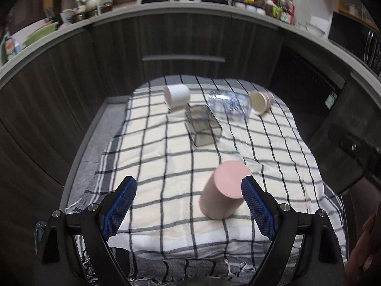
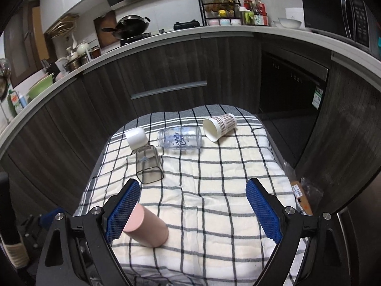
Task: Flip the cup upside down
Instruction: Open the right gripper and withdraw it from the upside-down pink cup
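Note:
A pink cup [image 1: 223, 190] stands upside down on the checked cloth [image 1: 166, 166], base up. It is near my left gripper's [image 1: 189, 191] right finger [image 1: 258, 209], not clamped. The left gripper is open and empty. In the right wrist view the pink cup [image 2: 146, 226] stands beside the left finger [image 2: 123, 211] of my right gripper [image 2: 193, 194], which is open and empty. A white cup [image 1: 177, 95], a clear glass with blue print [image 1: 228, 104], a patterned paper cup [image 1: 260, 101] and a grey square cup [image 1: 202, 125] lie on their sides at the far end.
The cloth-covered table [image 2: 190, 214] stands in front of dark kitchen cabinets [image 2: 166, 71]. A counter [image 2: 214, 29] behind holds a wok, bottles and a microwave. A cardboard box [image 2: 301, 197] sits on the floor at right.

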`<state>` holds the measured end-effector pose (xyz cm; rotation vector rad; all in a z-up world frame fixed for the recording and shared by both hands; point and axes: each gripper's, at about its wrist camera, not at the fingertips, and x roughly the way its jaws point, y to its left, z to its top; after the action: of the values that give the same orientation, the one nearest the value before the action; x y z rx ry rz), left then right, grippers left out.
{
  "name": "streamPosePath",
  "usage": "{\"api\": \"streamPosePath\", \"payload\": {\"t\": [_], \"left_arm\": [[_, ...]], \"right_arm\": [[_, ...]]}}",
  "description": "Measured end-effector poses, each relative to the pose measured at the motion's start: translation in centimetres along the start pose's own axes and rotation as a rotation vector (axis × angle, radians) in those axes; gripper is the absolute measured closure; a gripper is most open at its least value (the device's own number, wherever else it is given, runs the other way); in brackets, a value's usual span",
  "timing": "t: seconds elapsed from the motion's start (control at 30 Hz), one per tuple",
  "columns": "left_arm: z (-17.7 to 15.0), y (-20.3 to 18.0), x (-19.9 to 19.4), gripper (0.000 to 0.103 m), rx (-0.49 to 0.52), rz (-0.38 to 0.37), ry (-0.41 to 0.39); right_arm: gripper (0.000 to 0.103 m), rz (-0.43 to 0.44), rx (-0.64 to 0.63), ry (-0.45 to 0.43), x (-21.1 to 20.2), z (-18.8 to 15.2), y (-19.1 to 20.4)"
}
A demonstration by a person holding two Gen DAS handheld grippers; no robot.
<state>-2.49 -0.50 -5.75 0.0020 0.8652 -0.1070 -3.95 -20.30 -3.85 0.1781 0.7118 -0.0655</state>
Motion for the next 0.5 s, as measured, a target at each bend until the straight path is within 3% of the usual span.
{"api": "streamPosePath", "payload": {"t": [0.5], "left_arm": [[-0.9, 1.9, -4.4, 0.003, -0.063, 0.099, -0.170]], "right_arm": [[0.006, -0.035, -0.064, -0.098, -3.4, -1.3, 2.5]]}}
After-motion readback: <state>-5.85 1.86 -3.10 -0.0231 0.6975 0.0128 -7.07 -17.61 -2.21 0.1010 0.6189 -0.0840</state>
